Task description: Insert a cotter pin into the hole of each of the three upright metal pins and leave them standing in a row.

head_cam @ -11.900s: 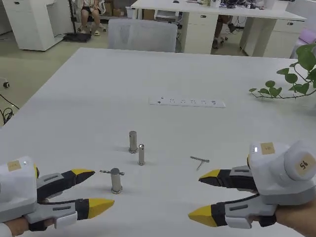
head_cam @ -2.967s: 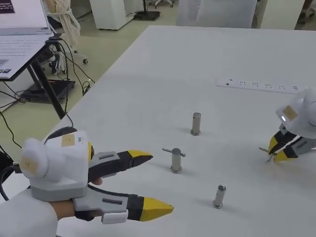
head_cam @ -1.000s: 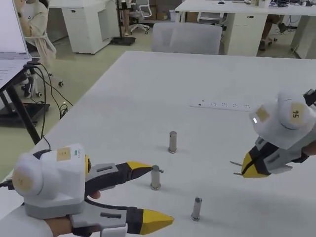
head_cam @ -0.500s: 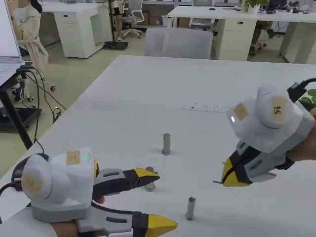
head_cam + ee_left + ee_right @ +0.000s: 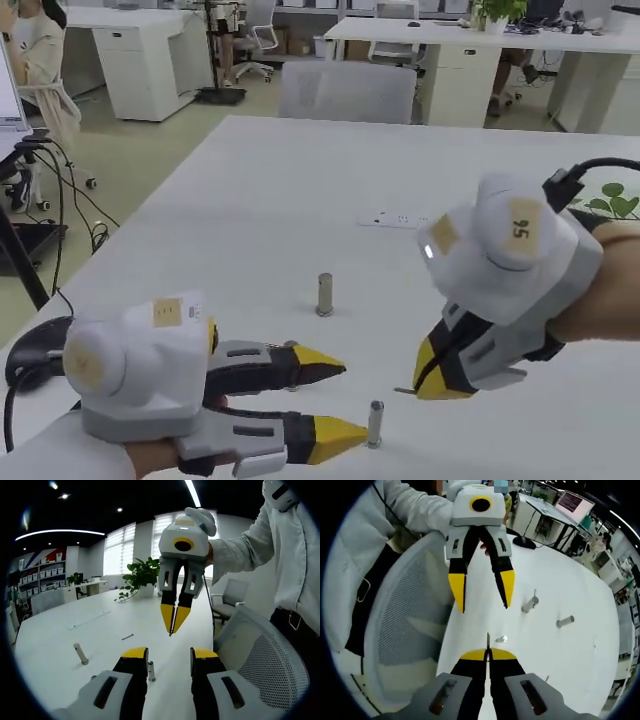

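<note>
Left gripper (image 5: 331, 400) has its jaws wide apart and empty, and the upper jaw covers most of the third pin (image 5: 530, 603). Near pin (image 5: 376, 423) stands just beside the lower jaw tip, far pin (image 5: 325, 293) upright behind. Right gripper (image 5: 424, 386) pinches cotter pin (image 5: 488, 641) near the near pin's top, not touching. Power strip (image 5: 400, 219) and plant (image 5: 610, 200) beyond.

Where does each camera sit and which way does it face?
Head view: on the headset, facing down at the table; left gripper, right gripper, a forearm.
Left gripper view: on that gripper, facing the right gripper and a sleeve.
Right gripper view: on that gripper, shut on a cotter pin, facing the left gripper.
Shared: the near metal pin.
</note>
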Tool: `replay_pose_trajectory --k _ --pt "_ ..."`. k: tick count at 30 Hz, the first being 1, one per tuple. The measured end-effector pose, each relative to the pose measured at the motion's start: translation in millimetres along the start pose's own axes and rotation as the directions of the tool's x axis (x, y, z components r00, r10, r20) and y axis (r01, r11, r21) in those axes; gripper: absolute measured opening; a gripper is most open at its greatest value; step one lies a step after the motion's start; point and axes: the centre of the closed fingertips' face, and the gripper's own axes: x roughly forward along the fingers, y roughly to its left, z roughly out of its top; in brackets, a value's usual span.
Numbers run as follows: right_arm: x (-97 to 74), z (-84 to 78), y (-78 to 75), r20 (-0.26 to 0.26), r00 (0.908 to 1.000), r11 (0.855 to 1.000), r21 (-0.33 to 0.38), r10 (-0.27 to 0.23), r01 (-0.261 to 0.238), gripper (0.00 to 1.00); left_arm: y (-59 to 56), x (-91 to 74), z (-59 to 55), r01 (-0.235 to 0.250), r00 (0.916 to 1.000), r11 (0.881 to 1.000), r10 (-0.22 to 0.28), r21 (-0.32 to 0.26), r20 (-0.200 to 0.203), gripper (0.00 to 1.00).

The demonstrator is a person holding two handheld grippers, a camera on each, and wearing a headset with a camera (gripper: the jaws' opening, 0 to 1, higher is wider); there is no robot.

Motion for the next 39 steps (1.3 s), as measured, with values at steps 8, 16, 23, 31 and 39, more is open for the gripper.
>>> replay_pose_trajectory --k 8,16,23,31,39 --pt "6.5 14.8 6.1 0.014 0.9996 1.000 -0.004 0.022 -0.022 0.02 -6.5 9.5 0.2 0.037 0.9993 0.999 -0.037 0.009 -0.010 0.25" --pt "11.0 21.0 9.7 0.015 0.9992 0.999 -0.013 0.036 -0.036 0.02 -8.2 11.6 0.3 0.050 0.9986 0.999 -0.050 0.008 -0.015 0.15" --pt "12.8 22.9 9.3 0.015 0.9991 0.999 -0.015 0.040 -0.040 0.02 -10.5 13.2 -1.8 0.061 0.9978 0.998 -0.061 0.008 -0.024 0.10" --pt "14.6 23.6 11.2 0.009 0.9988 0.999 -0.026 0.047 -0.047 0.02 -10.3 15.6 -4.8 0.066 0.9972 0.998 -0.066 0.015 -0.035 0.06" --pt "15.0 24.0 12.0 0.004 0.9986 0.998 -0.031 0.053 -0.053 0.02 -9.7 15.4 -5.8 0.066 0.9969 0.998 -0.065 0.021 -0.045 0.01"
